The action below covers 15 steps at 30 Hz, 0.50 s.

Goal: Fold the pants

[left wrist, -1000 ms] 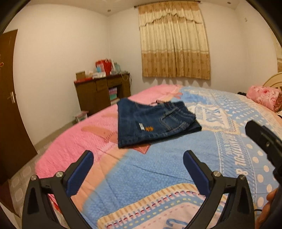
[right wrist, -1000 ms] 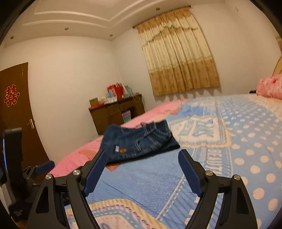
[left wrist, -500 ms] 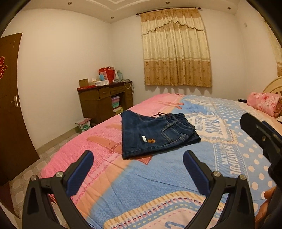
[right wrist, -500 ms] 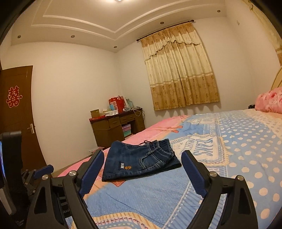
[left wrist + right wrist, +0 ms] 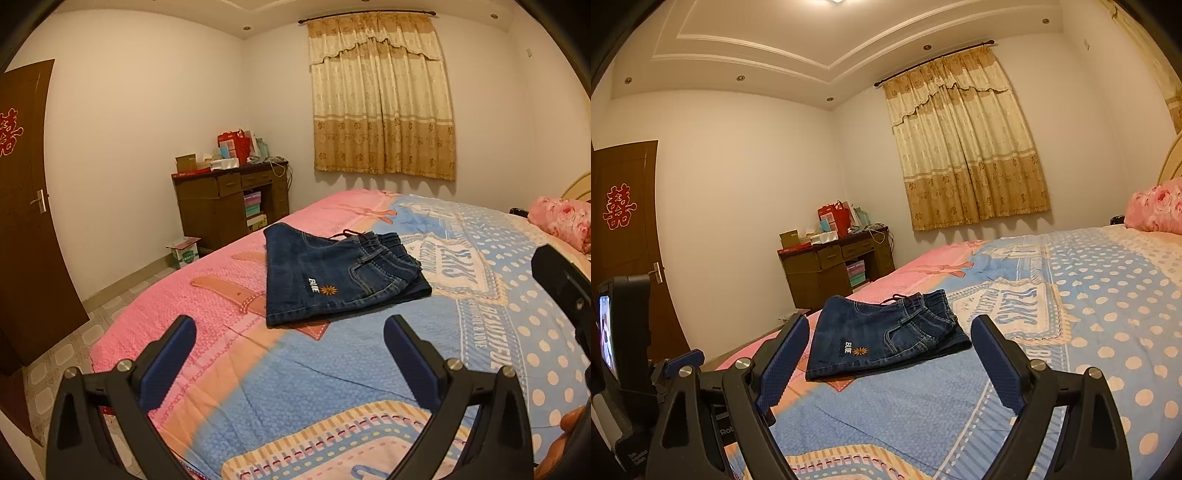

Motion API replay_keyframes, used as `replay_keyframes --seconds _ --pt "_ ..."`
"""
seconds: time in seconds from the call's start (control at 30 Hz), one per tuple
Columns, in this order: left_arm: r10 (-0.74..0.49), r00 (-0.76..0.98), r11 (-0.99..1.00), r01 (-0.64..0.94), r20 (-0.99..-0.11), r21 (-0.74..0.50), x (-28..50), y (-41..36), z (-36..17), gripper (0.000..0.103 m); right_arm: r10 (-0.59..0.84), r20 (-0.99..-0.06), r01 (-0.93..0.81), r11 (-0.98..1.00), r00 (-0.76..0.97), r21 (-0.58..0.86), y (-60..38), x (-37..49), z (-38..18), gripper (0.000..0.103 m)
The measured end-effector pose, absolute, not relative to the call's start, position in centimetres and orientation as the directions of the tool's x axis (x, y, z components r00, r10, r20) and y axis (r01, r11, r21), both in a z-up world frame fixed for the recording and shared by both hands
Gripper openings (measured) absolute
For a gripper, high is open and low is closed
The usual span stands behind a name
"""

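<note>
Fingers on both your left gripper (image 5: 290, 347) and right gripper (image 5: 890, 347) stand spread and empty, so reaching back for the folded pants (image 5: 338, 271) on the bed (image 5: 332, 373) could drag the stack open.

Both the left tongs (image 5: 290, 328) and the right tongs (image 5: 890, 326) gape wide apart, gripping nothing.

left wrist: looks down bed (image 5: 332, 369) | right wrist: lower, level | shared: pants (image 5: 340, 275)
</note>
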<state>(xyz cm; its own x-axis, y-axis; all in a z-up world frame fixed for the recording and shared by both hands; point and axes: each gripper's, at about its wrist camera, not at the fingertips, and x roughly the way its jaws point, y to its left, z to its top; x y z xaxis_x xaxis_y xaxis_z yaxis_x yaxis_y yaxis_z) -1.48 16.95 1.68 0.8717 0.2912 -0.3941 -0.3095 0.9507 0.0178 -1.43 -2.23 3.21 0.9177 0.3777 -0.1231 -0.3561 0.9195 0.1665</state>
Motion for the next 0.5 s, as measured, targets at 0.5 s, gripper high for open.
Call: replay_keyframes --seconds 0.5 --pt "0.297 0.871 0.948 -0.317 -0.391 0.014 -1.63 17.23 2.06 0.103 0.381 -0.125 -0.357 0.918 0.916 0.174 -2.57 -1.73 3.20 0.090"
